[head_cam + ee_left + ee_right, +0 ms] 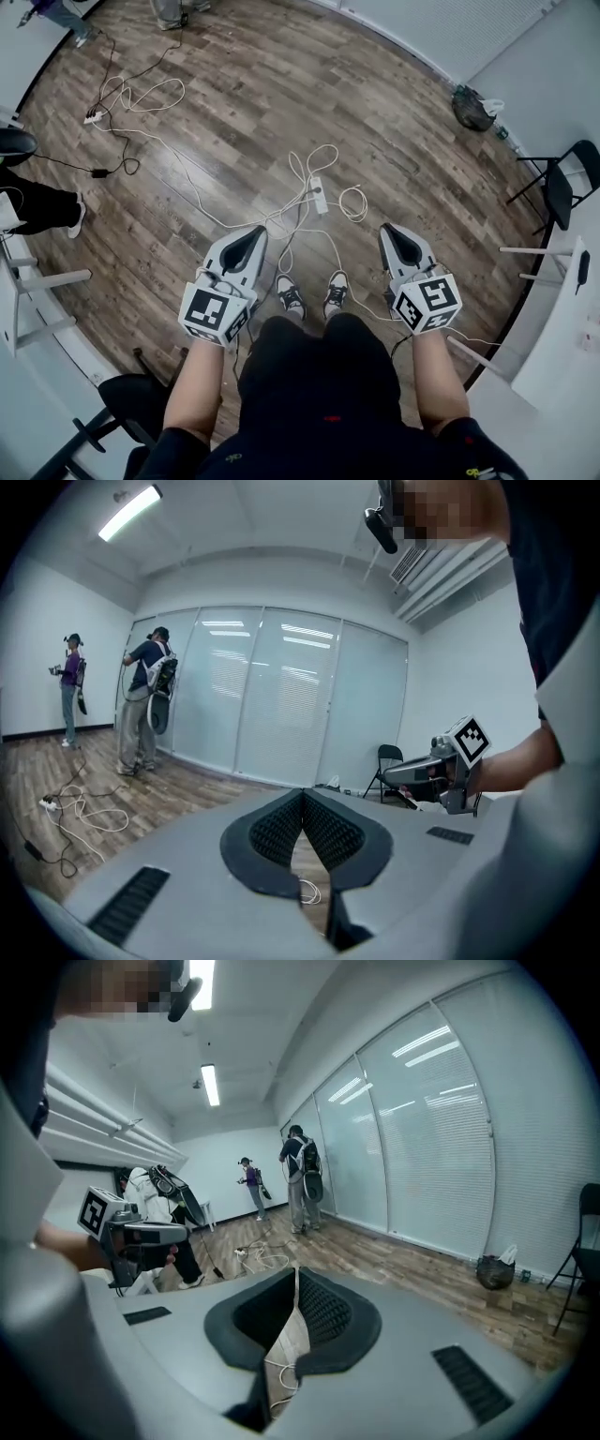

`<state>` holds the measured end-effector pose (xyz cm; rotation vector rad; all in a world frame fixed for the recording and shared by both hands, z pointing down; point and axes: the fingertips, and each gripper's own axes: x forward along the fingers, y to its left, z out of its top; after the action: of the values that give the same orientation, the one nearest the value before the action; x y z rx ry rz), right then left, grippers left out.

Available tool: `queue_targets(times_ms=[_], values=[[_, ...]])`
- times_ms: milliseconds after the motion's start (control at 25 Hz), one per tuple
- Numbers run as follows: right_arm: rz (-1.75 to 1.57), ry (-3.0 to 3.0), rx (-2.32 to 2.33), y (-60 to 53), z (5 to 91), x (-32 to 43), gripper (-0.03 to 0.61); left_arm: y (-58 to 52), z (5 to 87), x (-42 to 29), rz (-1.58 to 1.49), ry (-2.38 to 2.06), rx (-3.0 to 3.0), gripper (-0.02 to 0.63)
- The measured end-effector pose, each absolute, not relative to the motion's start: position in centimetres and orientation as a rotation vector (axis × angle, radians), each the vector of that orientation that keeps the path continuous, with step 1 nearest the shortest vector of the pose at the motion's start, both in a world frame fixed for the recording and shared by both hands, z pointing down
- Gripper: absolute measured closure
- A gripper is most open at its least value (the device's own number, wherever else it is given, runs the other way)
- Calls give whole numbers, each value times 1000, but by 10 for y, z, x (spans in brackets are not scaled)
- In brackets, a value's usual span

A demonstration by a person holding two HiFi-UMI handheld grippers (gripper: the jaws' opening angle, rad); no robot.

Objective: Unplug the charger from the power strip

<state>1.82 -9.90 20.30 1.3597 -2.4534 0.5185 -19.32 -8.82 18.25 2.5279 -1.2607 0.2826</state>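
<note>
On the wood floor ahead of the person's shoes lies a white power strip with a dark plug in its far end; white cables loop around it. My left gripper hovers well above the floor, near and left of the strip, jaws shut with nothing in them. My right gripper hovers near and right of the strip, also shut and empty. In the left gripper view its ribbed pads meet at the tips. The right gripper's pads likewise touch, a bit of white cable showing beneath.
A second power strip with tangled cords lies at the far left. A seated person's leg and a white stool are on the left. A black bag, a folding chair and a white table are on the right. Two people stand by the glass wall.
</note>
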Motion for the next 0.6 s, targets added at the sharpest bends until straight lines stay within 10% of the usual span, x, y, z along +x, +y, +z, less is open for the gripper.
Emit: queue_targets(times_ms=[600], values=[[610, -2289, 1325, -186, 527, 53, 551, -176, 461, -151, 413, -1302, 2437, 594]])
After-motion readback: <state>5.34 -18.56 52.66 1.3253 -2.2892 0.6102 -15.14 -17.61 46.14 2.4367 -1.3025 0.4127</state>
